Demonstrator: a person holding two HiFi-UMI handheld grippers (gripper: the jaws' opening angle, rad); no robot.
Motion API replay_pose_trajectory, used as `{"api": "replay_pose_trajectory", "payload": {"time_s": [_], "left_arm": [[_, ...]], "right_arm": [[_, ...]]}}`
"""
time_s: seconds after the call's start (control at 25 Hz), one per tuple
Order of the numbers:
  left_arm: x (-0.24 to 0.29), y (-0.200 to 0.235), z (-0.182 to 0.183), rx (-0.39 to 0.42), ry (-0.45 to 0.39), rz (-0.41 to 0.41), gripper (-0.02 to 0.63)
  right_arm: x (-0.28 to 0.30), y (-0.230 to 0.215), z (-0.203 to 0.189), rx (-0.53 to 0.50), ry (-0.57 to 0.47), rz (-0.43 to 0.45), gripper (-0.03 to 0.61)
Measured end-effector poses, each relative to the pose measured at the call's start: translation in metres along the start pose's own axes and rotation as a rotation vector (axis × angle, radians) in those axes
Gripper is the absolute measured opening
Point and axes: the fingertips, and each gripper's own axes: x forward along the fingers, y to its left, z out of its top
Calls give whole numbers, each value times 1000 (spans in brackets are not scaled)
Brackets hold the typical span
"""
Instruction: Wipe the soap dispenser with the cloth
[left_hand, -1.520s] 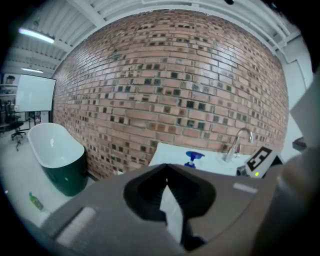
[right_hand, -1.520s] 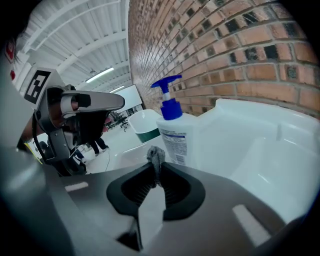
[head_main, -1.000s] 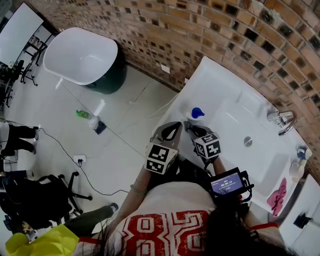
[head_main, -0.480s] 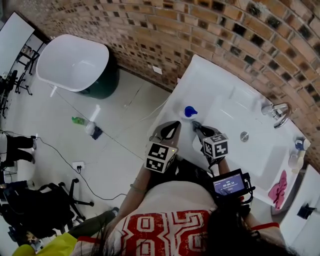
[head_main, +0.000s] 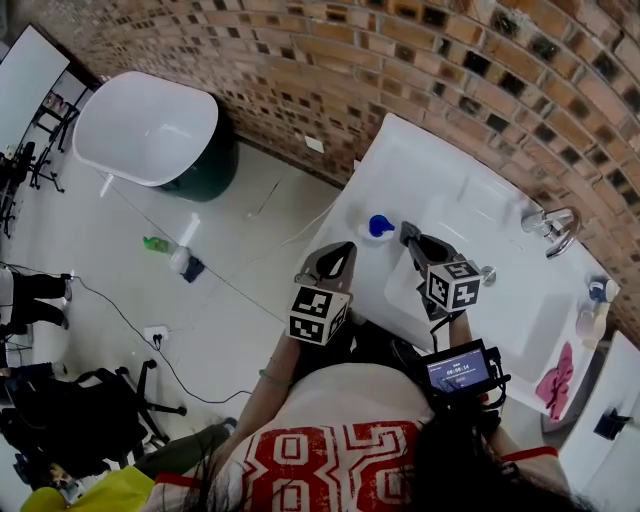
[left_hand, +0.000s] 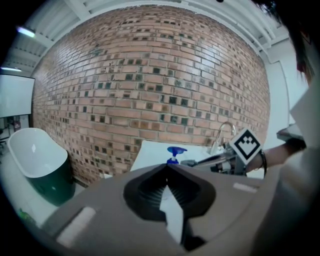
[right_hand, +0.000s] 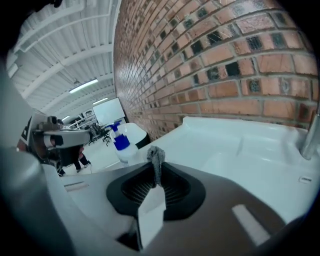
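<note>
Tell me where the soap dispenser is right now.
In the head view the soap dispenser stands at the left end of the white sink counter, just beyond the tips of the left gripper and the right gripper.

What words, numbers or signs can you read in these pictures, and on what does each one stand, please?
"00:09:14" on the small screen: tiny, digits uncertain.
Red characters on the shirt: partly hidden, unreadable.
Left marker cube and right marker cube: square patterns, no words.
Soap dispenser: no label legible.
</note>
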Motion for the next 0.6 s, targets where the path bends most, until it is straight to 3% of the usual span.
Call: {"api": "replay_pose_trajectory", "payload": {"time_s": [0.24, 0.6], "left_arm": [[-6, 11, 2, -21, -11, 39, 5], [-11, 22, 0, -43, -13, 80, 5]], "right_arm": [[8, 12, 25, -79, -29, 110, 48], [8, 37, 11, -48, 6, 207, 48]]}}
